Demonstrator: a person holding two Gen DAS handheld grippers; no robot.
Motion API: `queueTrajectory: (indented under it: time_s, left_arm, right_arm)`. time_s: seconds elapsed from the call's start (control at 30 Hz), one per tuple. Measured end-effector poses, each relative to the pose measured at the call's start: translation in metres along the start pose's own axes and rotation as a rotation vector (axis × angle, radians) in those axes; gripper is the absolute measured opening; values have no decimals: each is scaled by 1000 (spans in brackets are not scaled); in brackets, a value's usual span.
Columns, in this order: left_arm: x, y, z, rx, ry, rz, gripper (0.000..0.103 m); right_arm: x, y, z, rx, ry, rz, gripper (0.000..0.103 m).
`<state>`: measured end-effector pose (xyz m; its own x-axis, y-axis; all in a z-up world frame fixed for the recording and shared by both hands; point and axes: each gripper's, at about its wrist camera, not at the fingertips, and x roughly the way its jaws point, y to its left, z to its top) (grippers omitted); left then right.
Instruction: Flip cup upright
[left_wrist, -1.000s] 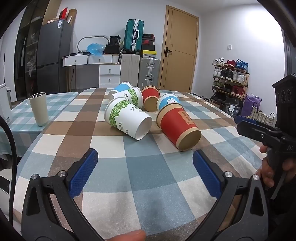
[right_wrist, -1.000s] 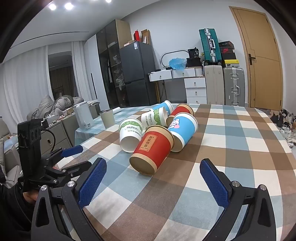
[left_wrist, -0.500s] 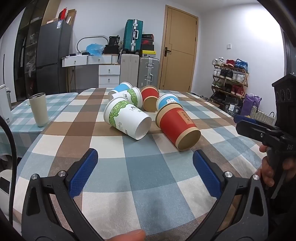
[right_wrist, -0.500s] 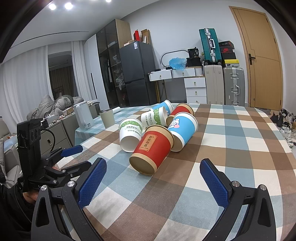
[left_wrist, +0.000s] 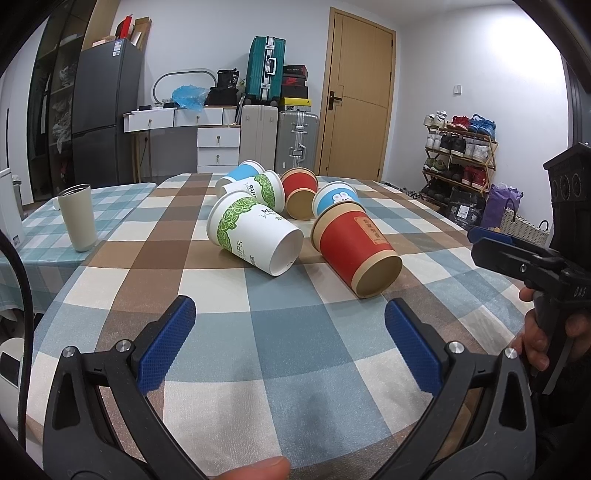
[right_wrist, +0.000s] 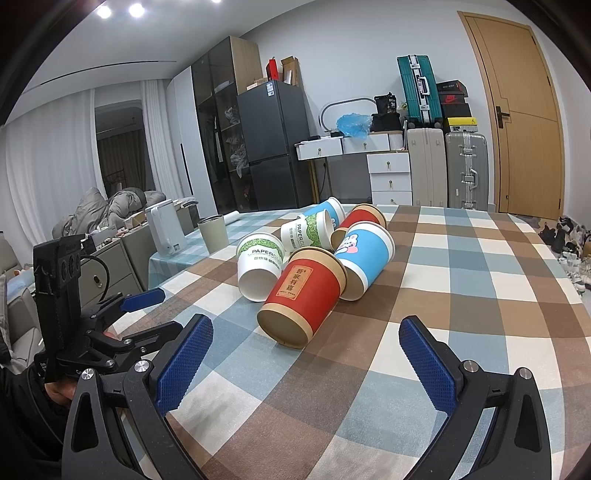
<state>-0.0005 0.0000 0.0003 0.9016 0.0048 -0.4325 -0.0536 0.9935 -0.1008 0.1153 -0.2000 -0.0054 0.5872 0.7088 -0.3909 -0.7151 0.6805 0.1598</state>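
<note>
Several paper cups lie on their sides in a cluster on the checked tablecloth (left_wrist: 258, 332). Nearest are a red cup (left_wrist: 354, 251) with its base toward me and a white cup with green leaves (left_wrist: 255, 236). Behind lie a blue cup (left_wrist: 336, 197), another red cup (left_wrist: 300, 194), another green-white cup (left_wrist: 258, 190) and a second blue cup (left_wrist: 236, 175). My left gripper (left_wrist: 291, 339) is open and empty, short of the cups. My right gripper (right_wrist: 306, 350) is open and empty, just short of the red cup (right_wrist: 306, 295). The white cup (right_wrist: 260, 266) and blue cup (right_wrist: 364, 254) flank it.
A beige tumbler (left_wrist: 78, 218) stands upright on a second table at the left. A white appliance (right_wrist: 165, 230) stands near it. The right gripper shows at the table's right edge in the left wrist view (left_wrist: 517, 254). The left gripper shows at the left in the right wrist view (right_wrist: 144, 314).
</note>
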Motion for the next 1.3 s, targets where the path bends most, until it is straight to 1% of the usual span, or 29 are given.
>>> queueTrajectory:
  time_s: [0.4,1.3]
  left_arm:
    - [0,-2,-2,7,14,3,102]
    - [5,-4,-1,10,18,5,102]
  right_arm:
    - [2,8,-3,-43,26,-19,103]
    - [3,7,-1,-30,25,-16,103]
